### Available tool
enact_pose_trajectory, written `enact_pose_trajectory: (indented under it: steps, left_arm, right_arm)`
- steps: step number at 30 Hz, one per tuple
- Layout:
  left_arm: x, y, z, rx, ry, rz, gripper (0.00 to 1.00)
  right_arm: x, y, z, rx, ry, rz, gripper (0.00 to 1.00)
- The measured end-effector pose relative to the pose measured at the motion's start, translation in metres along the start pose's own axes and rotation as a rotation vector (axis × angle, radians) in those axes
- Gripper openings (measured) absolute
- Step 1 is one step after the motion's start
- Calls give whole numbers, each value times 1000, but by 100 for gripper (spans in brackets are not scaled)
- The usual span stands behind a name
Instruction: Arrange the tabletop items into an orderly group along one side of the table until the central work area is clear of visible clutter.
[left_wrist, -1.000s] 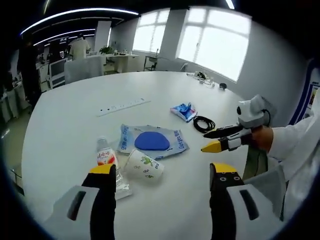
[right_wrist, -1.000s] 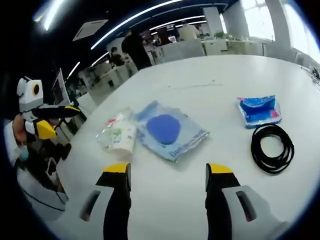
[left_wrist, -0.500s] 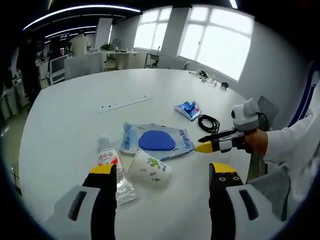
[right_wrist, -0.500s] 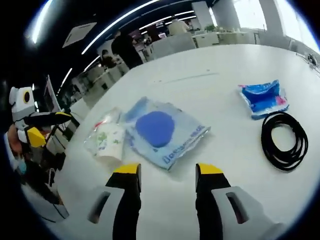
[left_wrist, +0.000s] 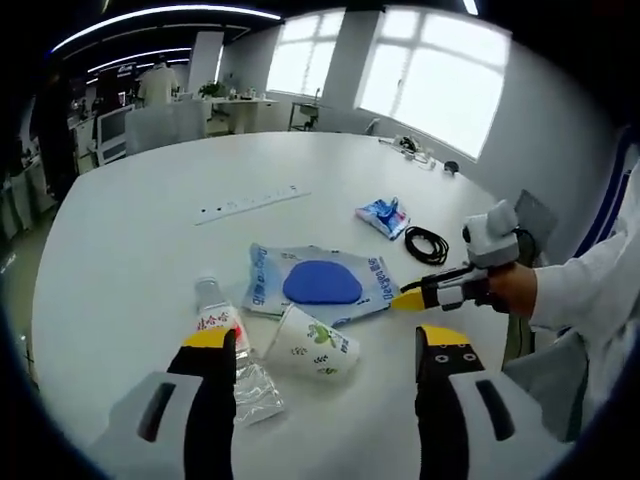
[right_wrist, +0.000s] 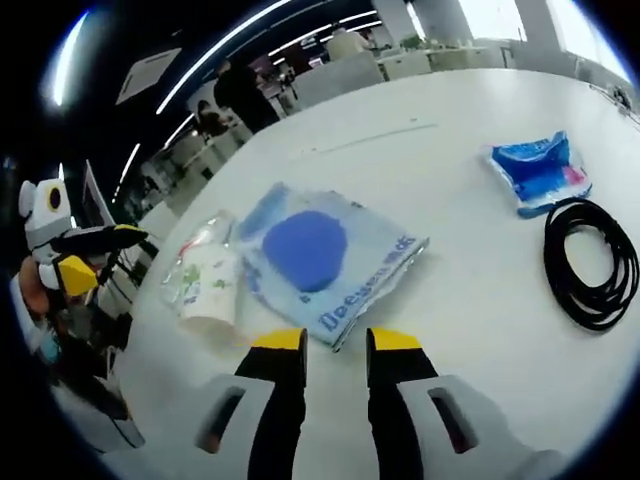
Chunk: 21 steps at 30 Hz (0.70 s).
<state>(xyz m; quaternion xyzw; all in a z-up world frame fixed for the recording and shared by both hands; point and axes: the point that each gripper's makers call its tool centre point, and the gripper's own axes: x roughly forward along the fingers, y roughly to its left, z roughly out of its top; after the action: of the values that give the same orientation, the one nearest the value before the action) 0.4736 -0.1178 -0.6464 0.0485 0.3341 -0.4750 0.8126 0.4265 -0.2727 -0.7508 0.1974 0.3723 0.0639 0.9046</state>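
A flat blue-printed packet with a round blue pad inside (left_wrist: 320, 283) (right_wrist: 320, 250) lies mid-table. Beside it a paper cup (left_wrist: 312, 345) (right_wrist: 205, 285) rests on its side against a crushed plastic bottle with a red label (left_wrist: 218, 322) (right_wrist: 200, 235). My left gripper (left_wrist: 328, 345) is open, its jaws wide either side of the cup and above it. My right gripper (right_wrist: 335, 342) is open with only a narrow gap, and the packet's near corner lies just ahead of that gap. In the left gripper view the right gripper (left_wrist: 412, 297) points at the packet's edge.
A small blue pouch (left_wrist: 382, 215) (right_wrist: 545, 170) and a coiled black cable (left_wrist: 427, 243) (right_wrist: 595, 265) lie beyond the packet. A white power strip (left_wrist: 250, 203) crosses the round white table (left_wrist: 120, 240). Desks and people stand far behind. A white sleeve (left_wrist: 580, 300) is at right.
My right gripper's jaws have narrowed from wide to a slim gap while moving in on the packet's near corner. The left gripper stays open and has shifted only slightly.
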Motion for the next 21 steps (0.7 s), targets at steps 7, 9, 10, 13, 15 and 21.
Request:
enact_pose_trajectory:
  steps: [7, 9, 10, 13, 15, 21]
  left_arm:
    - [6, 0, -4, 9, 20, -8, 73]
    - [7, 0, -4, 6, 20, -9, 73]
    - [8, 0, -4, 8, 20, -8, 73]
    - [9, 0, -4, 10, 23, -9, 72]
    - [10, 0, -3, 15, 23, -9, 72]
    - [13, 4, 3, 25, 23, 4, 71]
  right_arm:
    - [2, 2, -3, -1, 9, -1, 5]
    - [2, 2, -4, 9, 20, -2, 3]
    - [1, 1, -4, 10, 14, -2, 3]
    - [0, -2, -2, 20, 3, -17, 2]
    - [-1, -5, -2, 28, -3, -27, 1]
    - [-2, -8, -2, 41, -10, -37, 1]
